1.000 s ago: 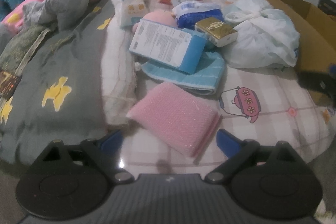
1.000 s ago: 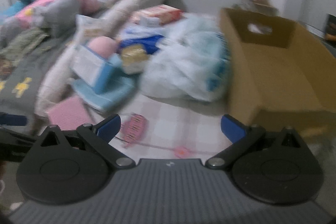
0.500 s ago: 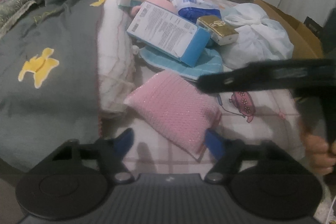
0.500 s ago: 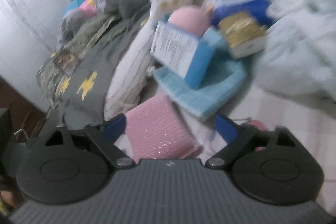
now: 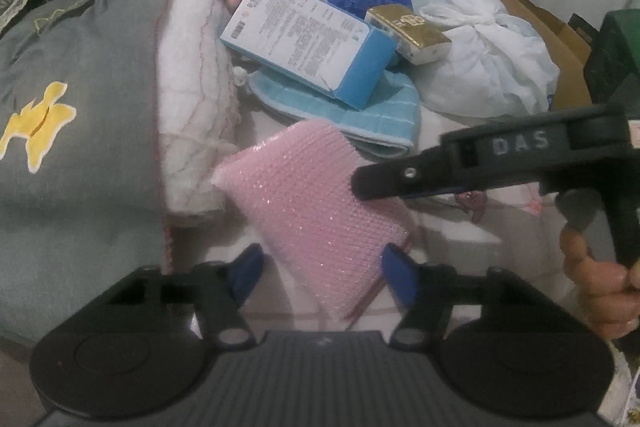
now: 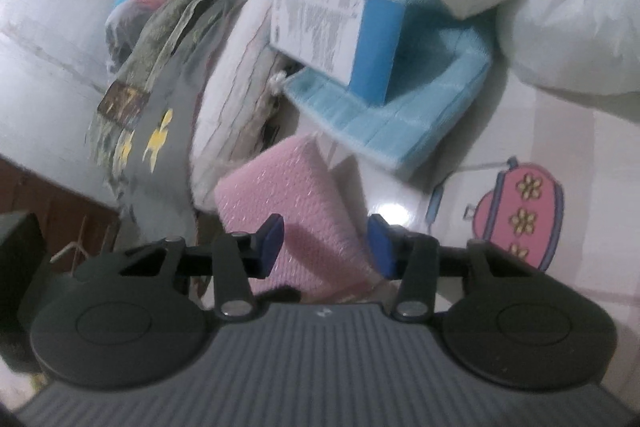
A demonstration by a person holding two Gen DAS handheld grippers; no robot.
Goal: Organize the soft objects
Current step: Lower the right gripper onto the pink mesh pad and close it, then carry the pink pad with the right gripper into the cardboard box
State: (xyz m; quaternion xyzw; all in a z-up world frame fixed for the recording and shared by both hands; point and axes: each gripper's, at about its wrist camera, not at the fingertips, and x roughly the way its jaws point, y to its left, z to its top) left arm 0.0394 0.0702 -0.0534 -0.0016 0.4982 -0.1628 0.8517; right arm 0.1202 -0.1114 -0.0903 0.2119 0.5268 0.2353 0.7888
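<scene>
A bed point(image 5: 452, 239) with a checked sheet fills both views, piled ahead of the jaws with boxes, a tied white plastic bag point(image 5: 488, 67) and a folded blue towel point(image 5: 360, 115). A grey quilt point(image 5: 80, 107) lies off to the left. A pink bubble-wrap pad point(image 5: 320, 211) lies flat between both sets of jaws. The left gripper point(image 5: 320, 273) brackets its near corner, jaws part open, pads apparently not yet pressing. The right gripper point(image 6: 326, 241) straddles the pad from the side; its jaws have just been closing, with gaps showing. The slippery, springy pad could buckle or slide out if one gripper pinches first.
</scene>
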